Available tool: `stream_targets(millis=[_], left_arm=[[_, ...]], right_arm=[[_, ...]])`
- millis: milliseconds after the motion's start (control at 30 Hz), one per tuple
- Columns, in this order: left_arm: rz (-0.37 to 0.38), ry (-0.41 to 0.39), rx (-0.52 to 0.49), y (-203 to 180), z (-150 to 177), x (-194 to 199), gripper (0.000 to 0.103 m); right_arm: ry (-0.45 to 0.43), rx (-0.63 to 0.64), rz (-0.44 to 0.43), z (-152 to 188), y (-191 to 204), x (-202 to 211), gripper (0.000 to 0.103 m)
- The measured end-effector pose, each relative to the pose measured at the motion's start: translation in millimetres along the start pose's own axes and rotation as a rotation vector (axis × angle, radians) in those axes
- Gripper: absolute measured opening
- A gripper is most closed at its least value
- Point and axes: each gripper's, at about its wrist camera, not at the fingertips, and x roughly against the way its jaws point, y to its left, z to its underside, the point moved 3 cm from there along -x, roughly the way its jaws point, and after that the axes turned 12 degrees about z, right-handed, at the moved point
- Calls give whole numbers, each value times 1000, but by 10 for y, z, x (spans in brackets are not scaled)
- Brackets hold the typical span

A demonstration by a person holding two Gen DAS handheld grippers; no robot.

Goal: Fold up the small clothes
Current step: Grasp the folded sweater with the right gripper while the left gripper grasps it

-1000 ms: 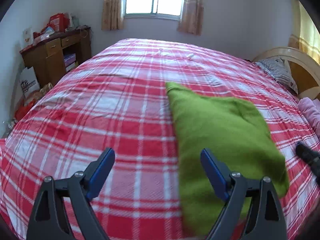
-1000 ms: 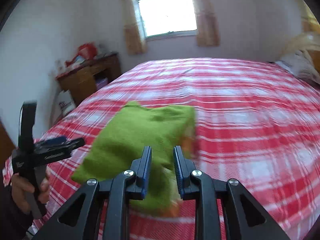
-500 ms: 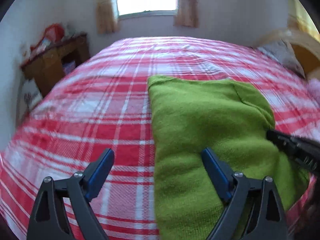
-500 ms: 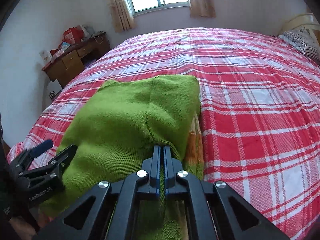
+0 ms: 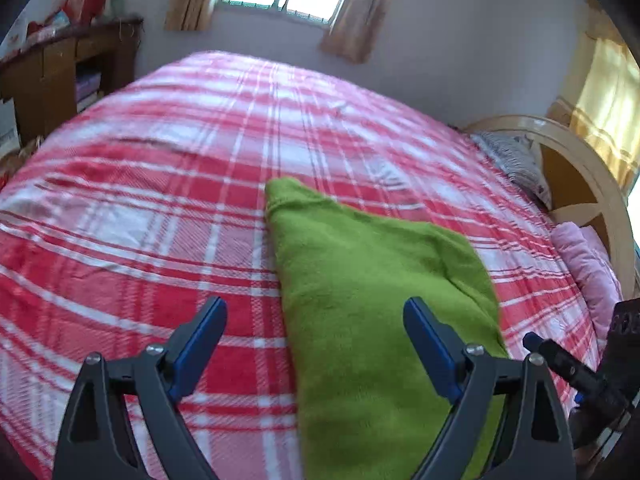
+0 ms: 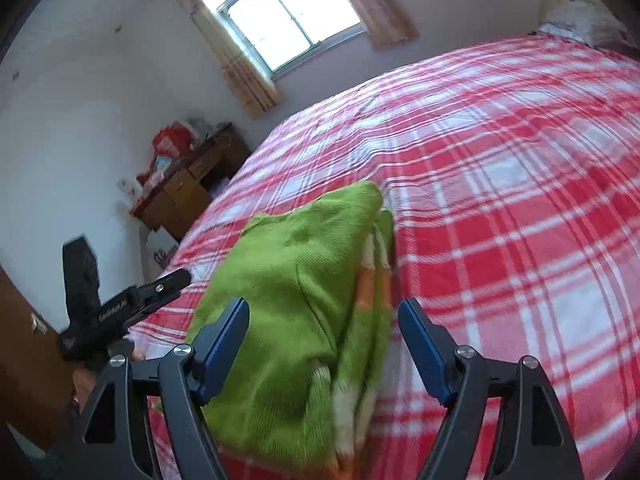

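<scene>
Here the whole scene sits on a wide bed (image 5: 120, 208) under a red-and-white checked cover, with a window (image 6: 280, 20) in the far wall and a wooden desk (image 6: 188, 188) at the bedside. On the near part of the bed lies the folded green sweater (image 5: 372, 288), a compact packet whose long axis runs away from the person toward the window; its striped orange-and-white underlayer shows along the right edge in the right wrist view. The right gripper (image 6: 324, 340) is above the near end of that packet with its jaws spread; they have just been opening, and though the sweater lies between the blue pads, they do not press on it, so it looks released. The left gripper (image 5: 316, 344) is also spread wide and empty, straddling the sweater's left edge: its right finger is over the green knit, its left over bare checked cover. Both grippers are at the near short end, the right more squarely over it, so I judge the right hand better placed for any further tuck or for sliding the packet aside, working along that long axis.
</scene>
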Motion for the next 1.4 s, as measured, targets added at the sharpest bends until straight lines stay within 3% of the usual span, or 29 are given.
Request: stream_targets(millis=[67,133,200,300,500,600,767,867,933,1233,1300,1367,1400], left_arm=[[6,36,37,54,56,-212,91],[65,78,103,115,170,-385,91],[74,34,76,68,243,-320,92],[104,79,54,35,246,-335,94],[146,78,46,-27,296,-299,93],[156,81,25,-32,264,-323,69],[153,76,31,-45,260,-317,52],[136,86,44,-85,280,-213,39],[103,118,3,-191,350,-48,37],[112,257,49,-220,1174,831,38],[101,268,43,-217,1261,900,47],[66,255,22,-194,1273,882,71],[36,243,17,-170,1248,845,77]], right_arm=[[34,36,9,-50,59,-204,77],[78,51,15,-42,78,-411,77],[138,52,41,6,43,-625,77],[132,17,6,26,-22,-680,77],[122,16,-24,76,-44,-654,75],[129,40,-23,95,4,-683,64],[128,49,-14,110,90,-687,45],[136,15,1,151,141,-607,40],[156,-5,-18,186,164,-496,39],[323,7,-202,1035,264,329,38],[343,30,-225,1231,308,457,38],[334,57,-211,1337,329,521,44],[320,55,-197,1340,320,519,49]])
